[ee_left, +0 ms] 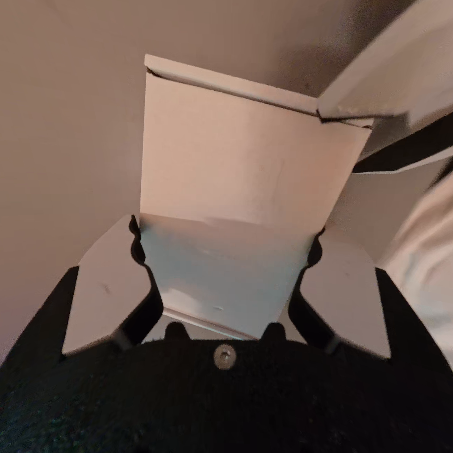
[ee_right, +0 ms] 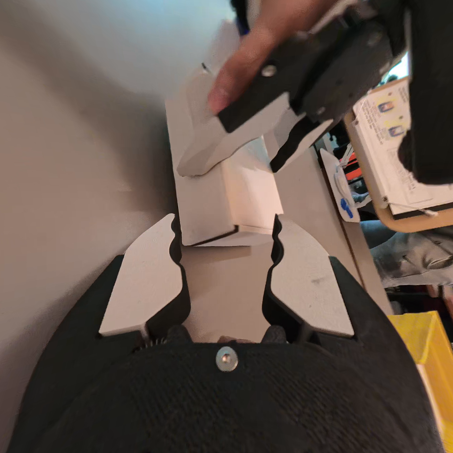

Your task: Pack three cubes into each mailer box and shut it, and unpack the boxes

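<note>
A white mailer box (ee_left: 232, 159) with its lid down fills the middle of the left wrist view. My left gripper (ee_left: 226, 230) spans the box's width, with both fingers against its sides. The right wrist view shows the same box (ee_right: 203, 208) on the beige table (ee_right: 73, 171), with the left gripper (ee_right: 232, 166) clamped over it from above and a person's hand (ee_right: 245, 61) holding that gripper. My right gripper (ee_right: 225, 220) is open and empty, its fingertips level with the box's near end, one on each side. No cubes are visible.
A yellow bin (ee_right: 429, 355) sits at the lower right. A wooden board with printed papers (ee_right: 392, 159) lies past the table's right edge, with clutter beneath it. The right gripper's white finger (ee_left: 392, 73) crosses the top right of the left wrist view.
</note>
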Tool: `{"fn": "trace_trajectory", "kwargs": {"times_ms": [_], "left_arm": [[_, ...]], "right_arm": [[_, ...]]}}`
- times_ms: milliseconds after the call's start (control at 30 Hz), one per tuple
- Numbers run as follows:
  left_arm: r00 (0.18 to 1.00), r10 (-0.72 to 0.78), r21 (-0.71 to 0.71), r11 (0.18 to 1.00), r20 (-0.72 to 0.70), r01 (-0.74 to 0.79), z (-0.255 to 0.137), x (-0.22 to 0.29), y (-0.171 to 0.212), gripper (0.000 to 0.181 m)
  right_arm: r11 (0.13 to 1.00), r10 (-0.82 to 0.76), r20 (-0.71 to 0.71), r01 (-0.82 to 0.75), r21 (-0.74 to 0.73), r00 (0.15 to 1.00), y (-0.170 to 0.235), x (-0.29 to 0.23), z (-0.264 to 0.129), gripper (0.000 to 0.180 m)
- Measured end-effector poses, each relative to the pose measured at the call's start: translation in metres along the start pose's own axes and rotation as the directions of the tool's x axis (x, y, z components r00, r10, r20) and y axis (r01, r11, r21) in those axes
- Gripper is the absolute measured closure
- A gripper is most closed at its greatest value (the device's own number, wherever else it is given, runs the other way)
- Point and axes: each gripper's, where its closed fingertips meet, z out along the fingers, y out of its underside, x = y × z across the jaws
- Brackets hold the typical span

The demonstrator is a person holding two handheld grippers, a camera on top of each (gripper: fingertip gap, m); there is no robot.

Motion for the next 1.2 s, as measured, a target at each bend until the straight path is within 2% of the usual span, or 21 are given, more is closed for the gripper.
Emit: {"fn": "trace_trajectory", "kwargs": {"times_ms": [67,167,333,433,533,667,800,867,967,1033,1067,1200], "left_arm": [[0.976,-0.080,-0.034,0.997,-0.202,0.075,-0.009,0.013,0.001,0.051],[0.878,-0.166,-0.102,0.986,-0.448,0.135,-0.023,0.031,0.002,0.051],[0.747,-0.187,-0.120,0.982,-0.638,0.144,-0.028,0.046,0.003,0.051],[0.717,-0.149,-0.041,0.985,-0.681,0.165,-0.028,0.043,-0.002,0.055],[0.785,-0.002,0.193,0.969,-0.619,0.155,-0.036,0.026,-0.017,0.070],[0.908,0.065,0.465,0.873,-0.413,0.149,-0.071,-0.006,-0.027,0.081],[0.983,0.116,0.700,0.714,-0.140,0.016,-0.100,-0.017,-0.010,0.089],[0.992,0.105,0.789,0.614,-0.064,-0.014,-0.104,-0.014,0.005,0.092],[0.999,0.032,0.881,0.473,-0.030,0.011,-0.094,-0.013,0.029,0.089],[0.999,-0.003,0.910,0.413,-0.040,0.038,-0.083,-0.011,0.040,0.085],[0.999,-0.020,0.913,0.407,-0.033,0.038,-0.075,-0.011,0.043,0.086],[0.996,-0.047,0.876,0.480,0.077,-0.046,-0.045,-0.012,0.040,0.097]], "right_arm": [[0.997,-0.069,-0.024,0.068,-0.018,0.997,-0.005,0.005,0.000,0.104],[0.993,-0.119,-0.037,0.118,-0.028,0.992,-0.012,0.012,-0.001,0.100],[0.994,-0.053,-0.007,0.053,0.098,0.999,-0.028,0.022,0.004,0.102],[0.990,-0.001,0.066,-0.008,0.139,0.998,-0.031,0.020,0.007,0.103],[0.990,0.100,0.156,-0.114,0.082,0.983,-0.025,0.018,0.011,0.106],[0.982,0.171,0.194,-0.184,0.049,0.966,-0.023,0.024,0.014,0.106],[0.954,0.294,0.214,-0.300,-0.003,0.932,-0.011,0.036,0.021,0.106],[0.938,0.339,0.237,-0.348,-0.003,0.911,-0.007,0.041,0.023,0.106],[0.935,0.340,0.274,-0.354,0.002,0.900,-0.005,0.044,0.025,0.106],[0.932,0.344,0.289,-0.361,0.006,0.893,-0.004,0.045,0.027,0.106],[0.930,0.347,0.293,-0.367,0.013,0.891,-0.004,0.046,0.028,0.106],[0.906,0.384,0.278,-0.417,0.071,0.880,-0.007,0.048,0.030,0.106]]}}
